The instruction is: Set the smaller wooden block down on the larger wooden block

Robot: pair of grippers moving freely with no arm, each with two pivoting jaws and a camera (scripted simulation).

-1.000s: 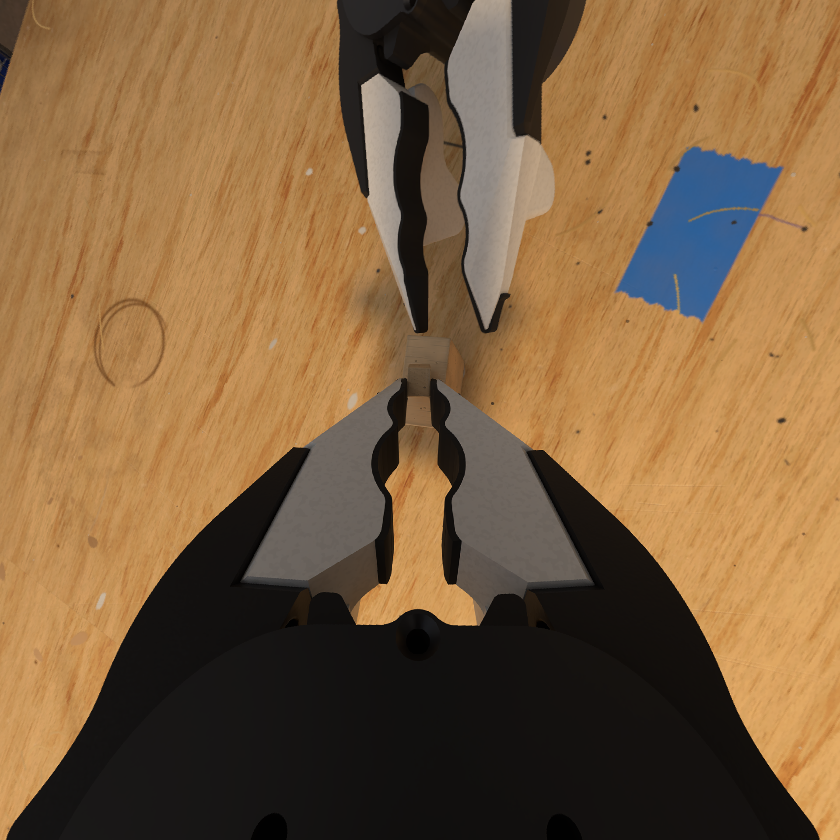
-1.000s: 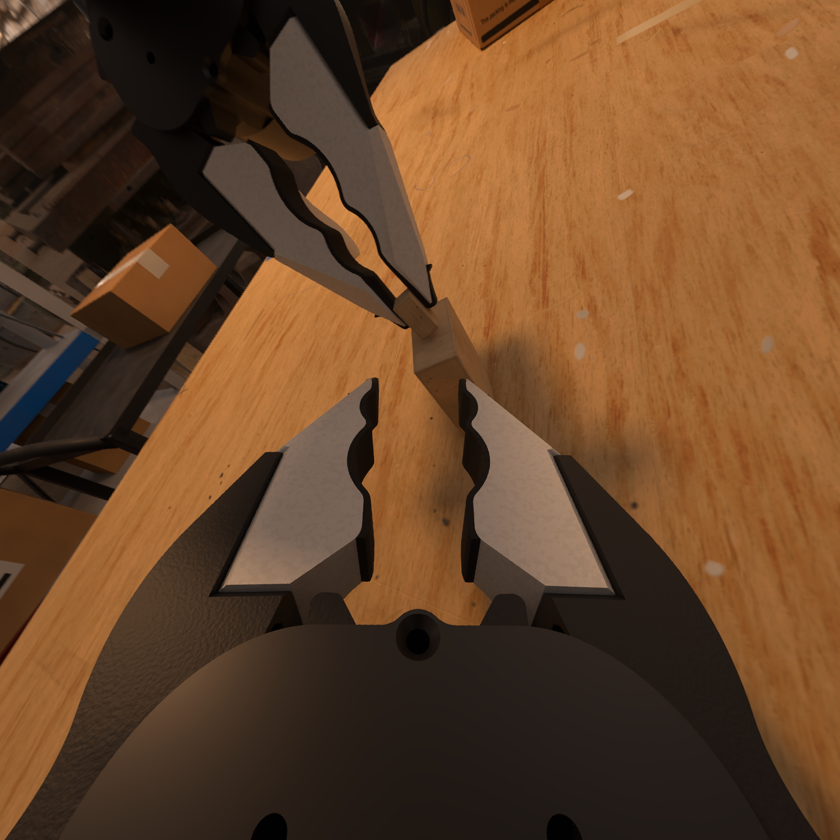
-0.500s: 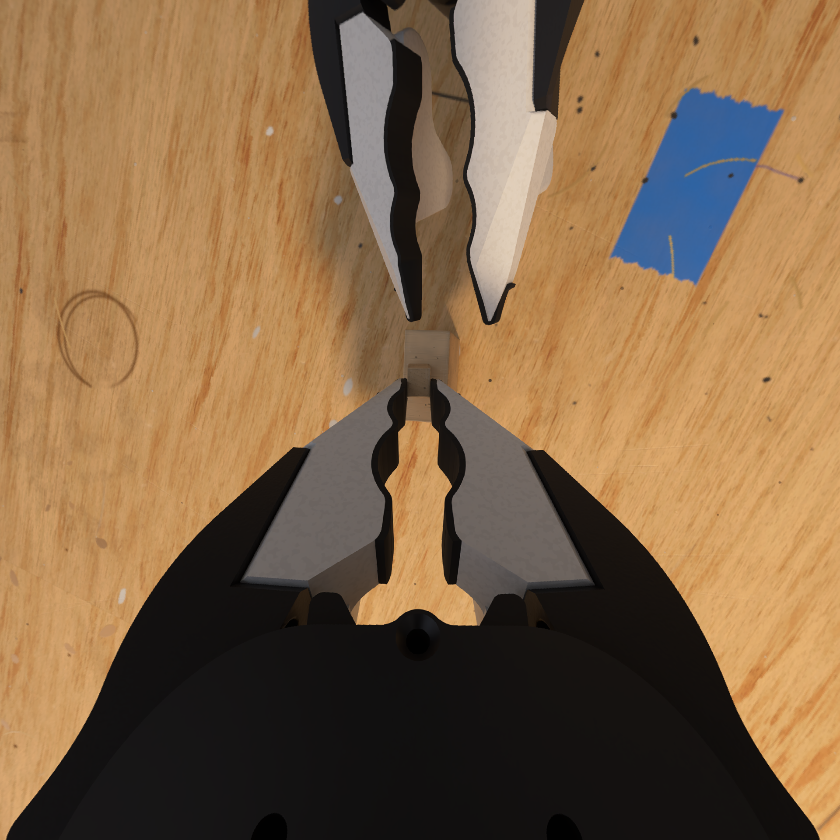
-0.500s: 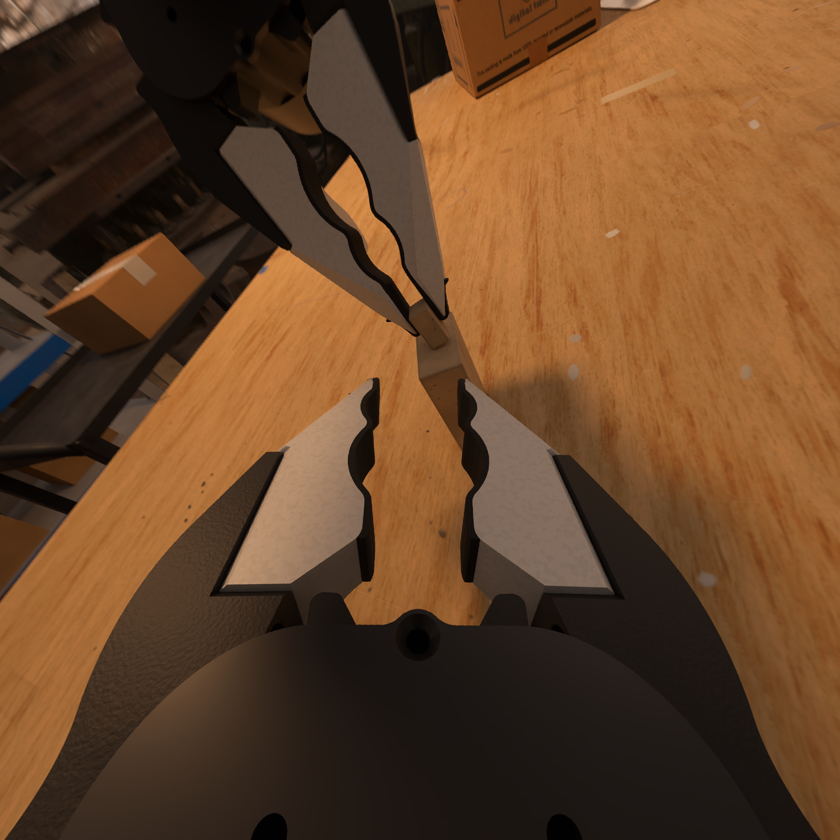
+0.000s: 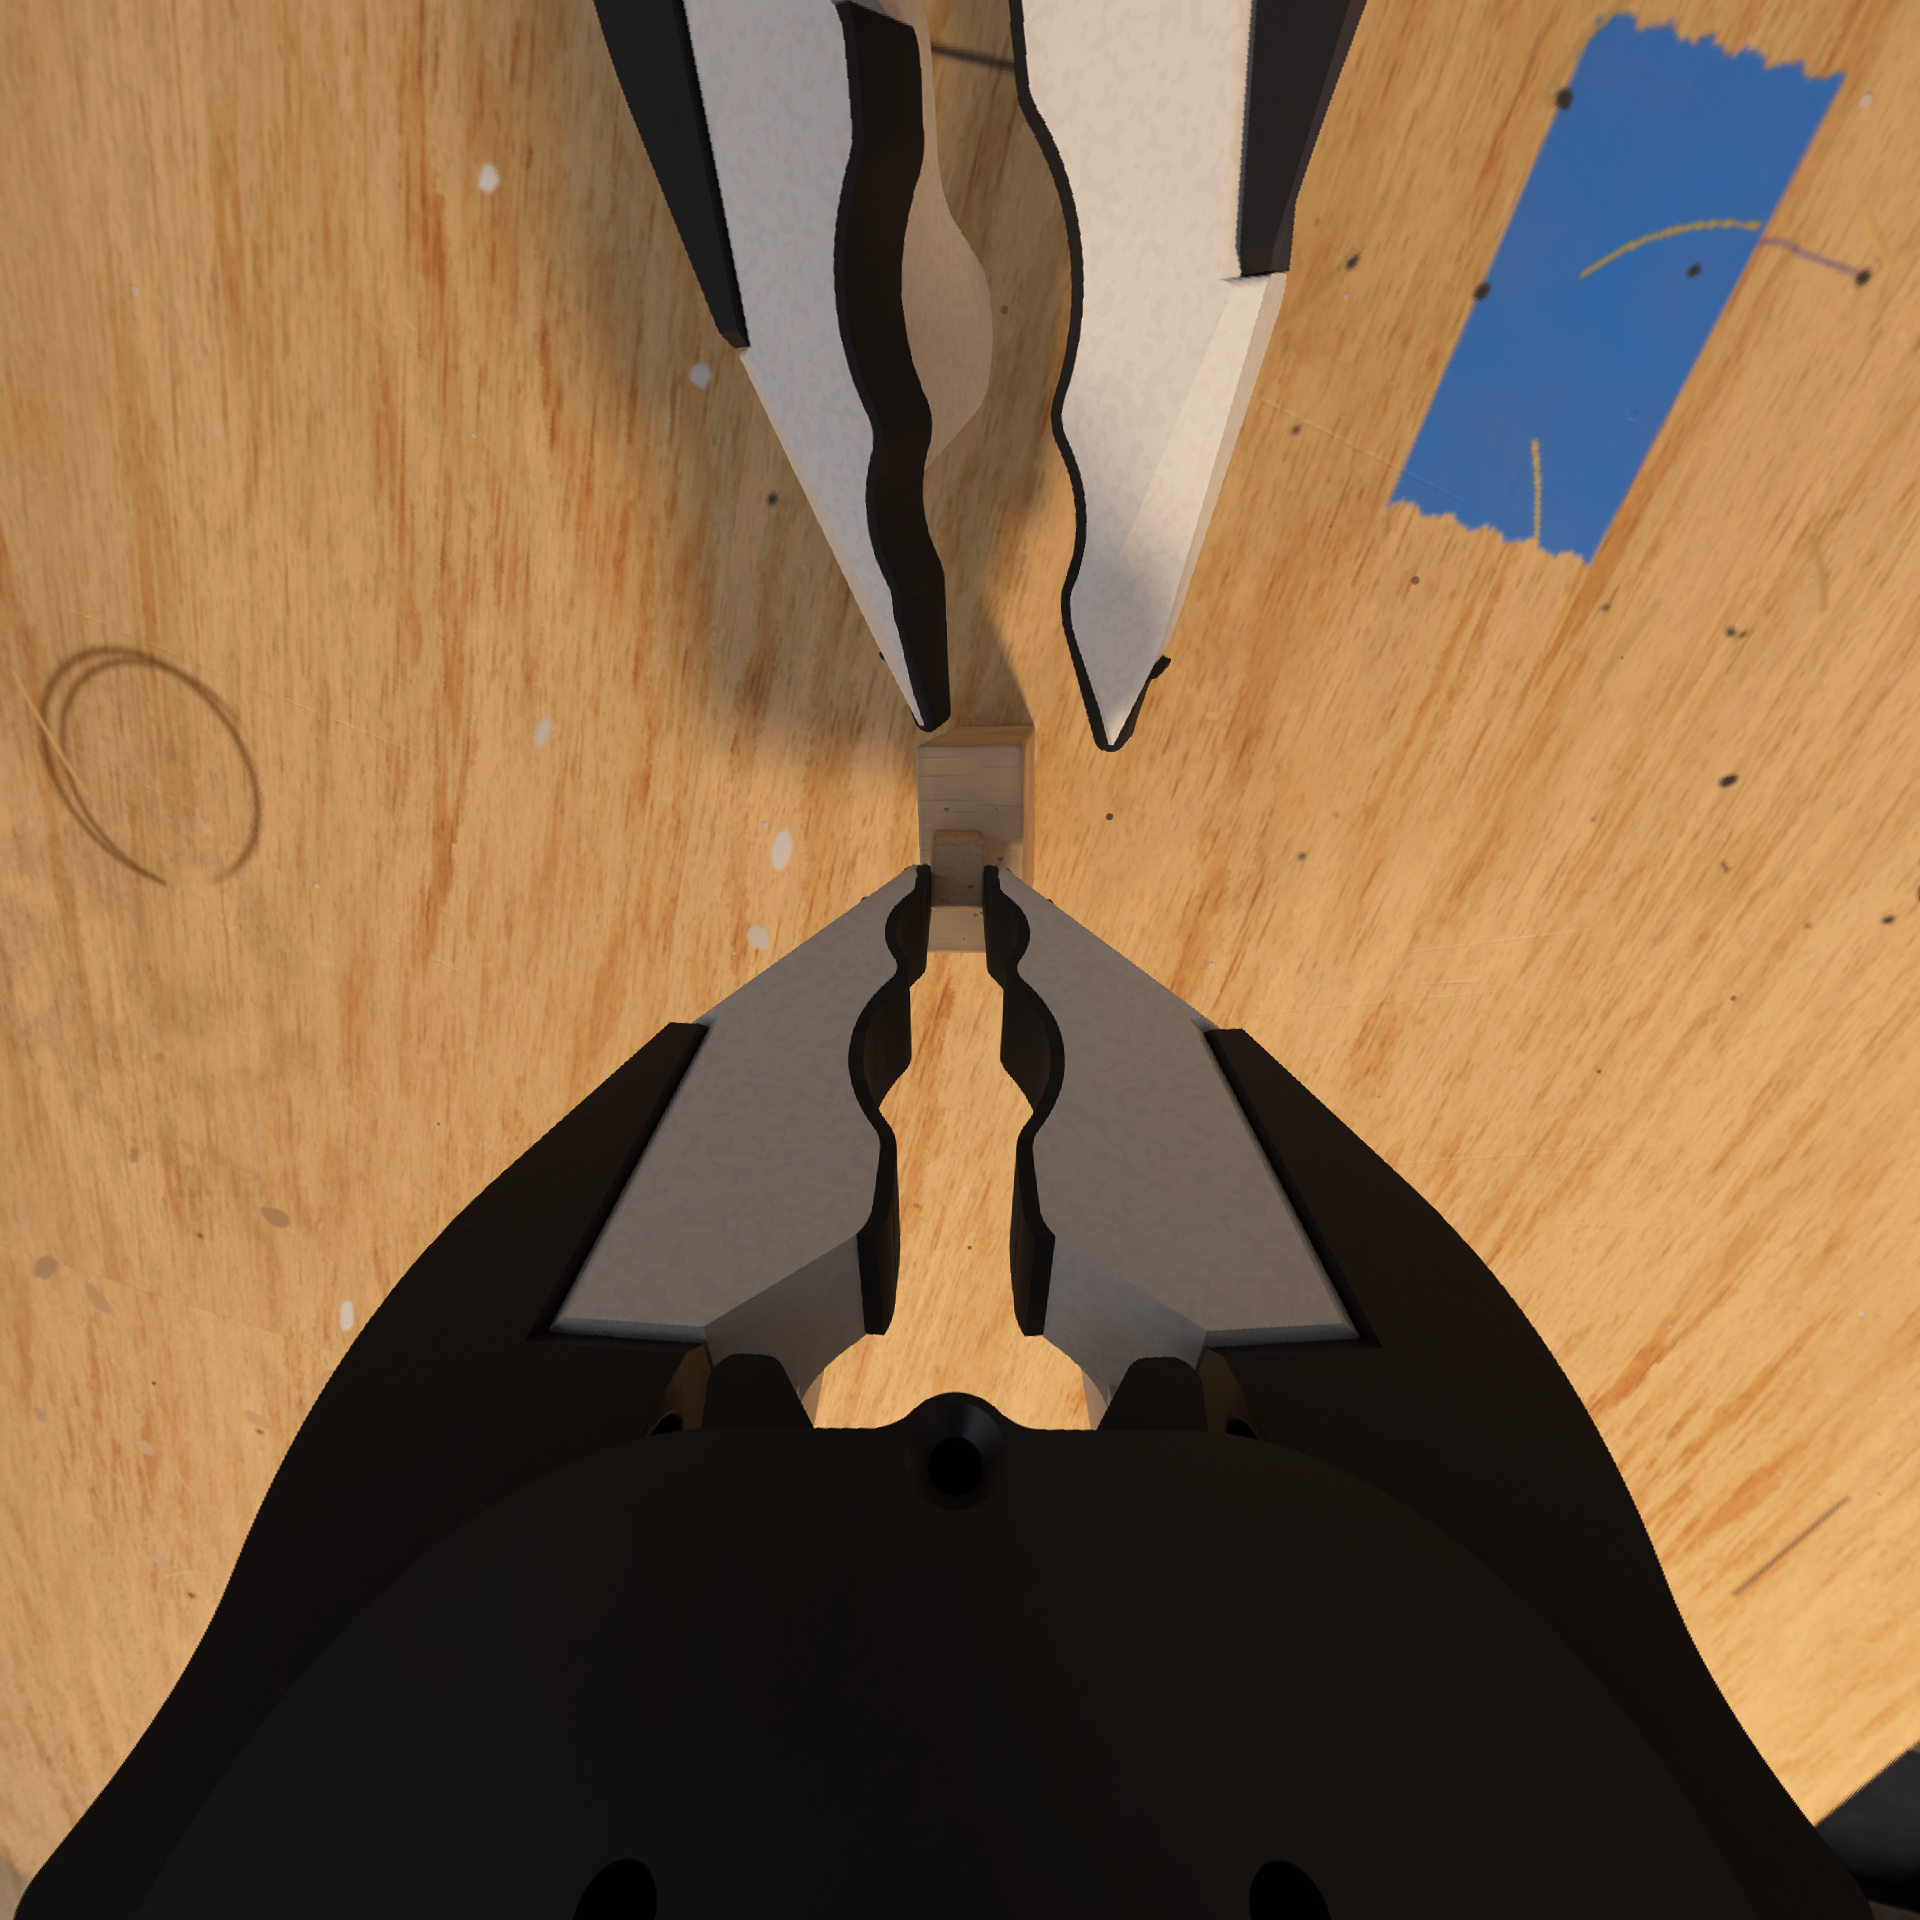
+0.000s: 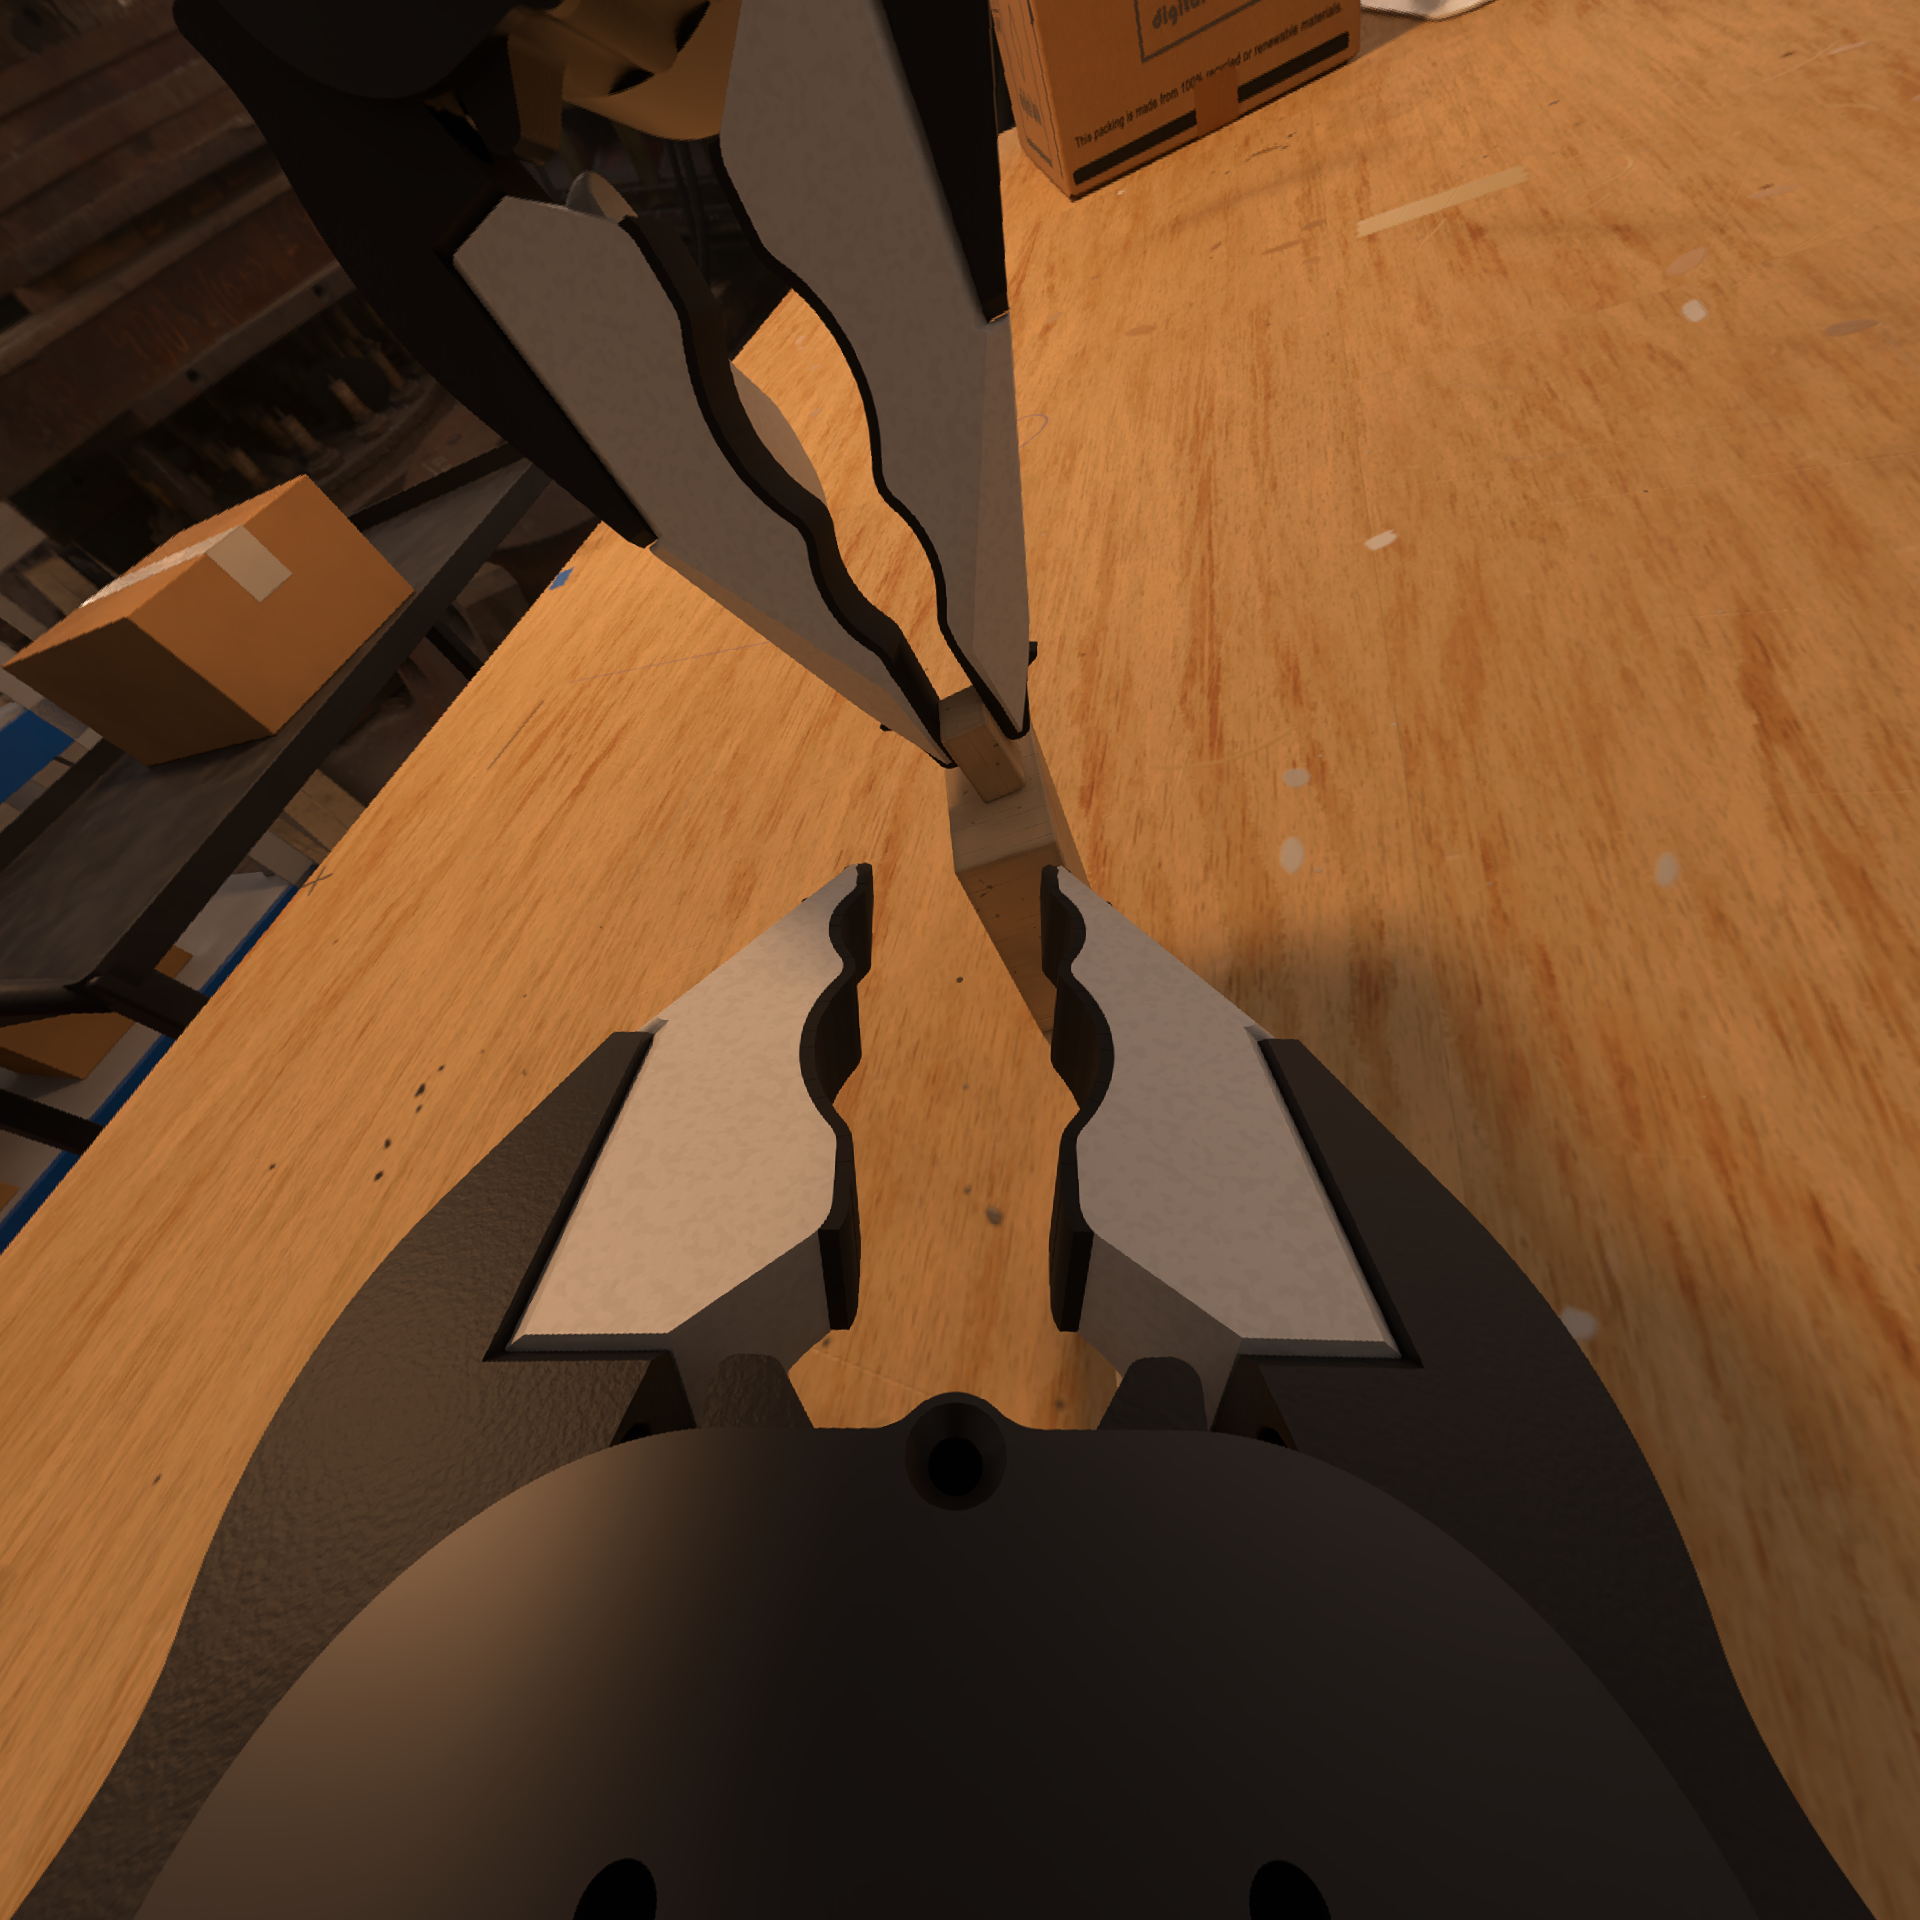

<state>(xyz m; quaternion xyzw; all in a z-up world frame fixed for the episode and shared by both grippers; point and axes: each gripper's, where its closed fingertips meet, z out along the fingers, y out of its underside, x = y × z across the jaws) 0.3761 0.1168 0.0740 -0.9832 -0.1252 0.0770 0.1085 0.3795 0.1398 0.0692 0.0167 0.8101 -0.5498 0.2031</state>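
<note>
The smaller wooden block (image 5: 956, 854) is pinched between my left gripper's (image 5: 956, 873) fingertips. Its lower end meets the top face of the larger wooden block (image 5: 971, 784), which stands on the wooden table (image 5: 416, 520). In the right wrist view the left gripper (image 6: 977, 740) comes down from above, shut on the smaller block (image 6: 982, 764) over the larger block (image 6: 992, 836). My right gripper (image 6: 956, 878) is open, low on the near side of the larger block, with the block by its right finger. In the left wrist view the right gripper (image 5: 1020, 727) faces mine, its tips at the block's far edge.
A blue tape patch (image 5: 1621, 301) and a ring stain (image 5: 145, 769) mark the table. A cardboard box (image 6: 1174, 83) stands at the far end. The table edge runs along the left, with a shelf and another box (image 6: 208, 623) beyond it.
My left gripper has brought the smaller block from the larger block's edge to over its top face and turned more upright. The right gripper has stayed open beside the larger block.
</note>
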